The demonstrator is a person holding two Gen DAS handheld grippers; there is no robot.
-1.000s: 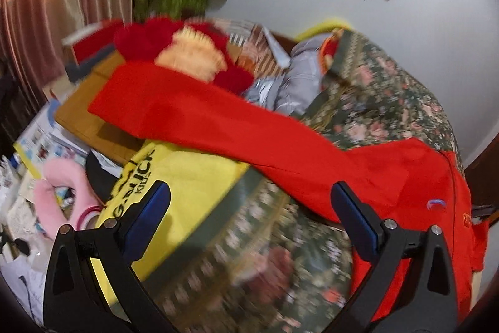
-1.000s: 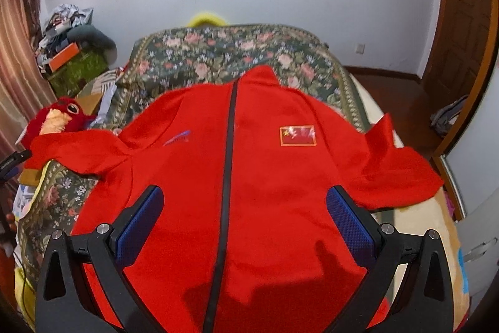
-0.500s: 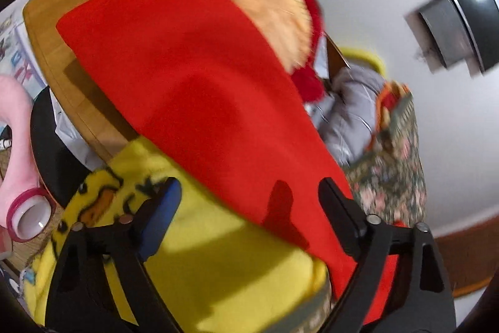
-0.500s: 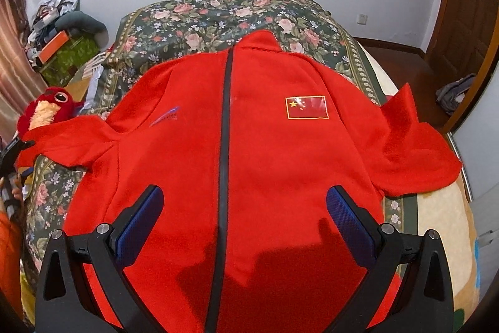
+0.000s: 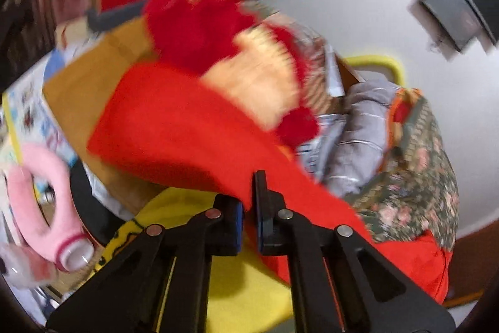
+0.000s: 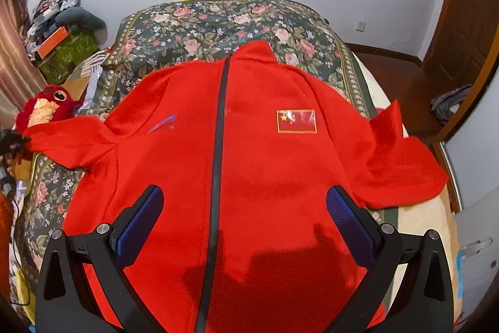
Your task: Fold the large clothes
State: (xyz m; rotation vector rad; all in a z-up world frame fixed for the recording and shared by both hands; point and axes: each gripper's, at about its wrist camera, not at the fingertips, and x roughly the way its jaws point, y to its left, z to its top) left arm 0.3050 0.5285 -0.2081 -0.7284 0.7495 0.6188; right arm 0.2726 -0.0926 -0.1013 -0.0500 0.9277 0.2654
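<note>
**Left sleeve pinched, fold goes inward**

My left tongs (image 5: 248, 216) are clamped on the sleeve (image 5: 174, 127) that runs off the bed's (image 6: 218, 21) left edge. One red jacket (image 6: 249, 164) lies face up, zipper along the bed's length, collar at the far end. My right tongs (image 6: 244, 216) hang spread apart over the near hem, gripping nothing. Two sleeves; the right one lies on the right edge. Left hand is nearer, so the sleeve likely swings right, toward the zipper.

— What's on the bed?

— A red zip-up jacket (image 6: 255, 164), lying front up on the floral bedspread, collar toward the far wall, black zipper closed down the middle.

— Any markings?

— A flag patch (image 6: 296, 121) on one chest, a small logo (image 6: 162, 124) on the other.

— The sleeves?

— One sleeve (image 5: 174, 130) stretches off the bed's side; the other sleeve (image 6: 402, 164) lies crumpled.
</note>
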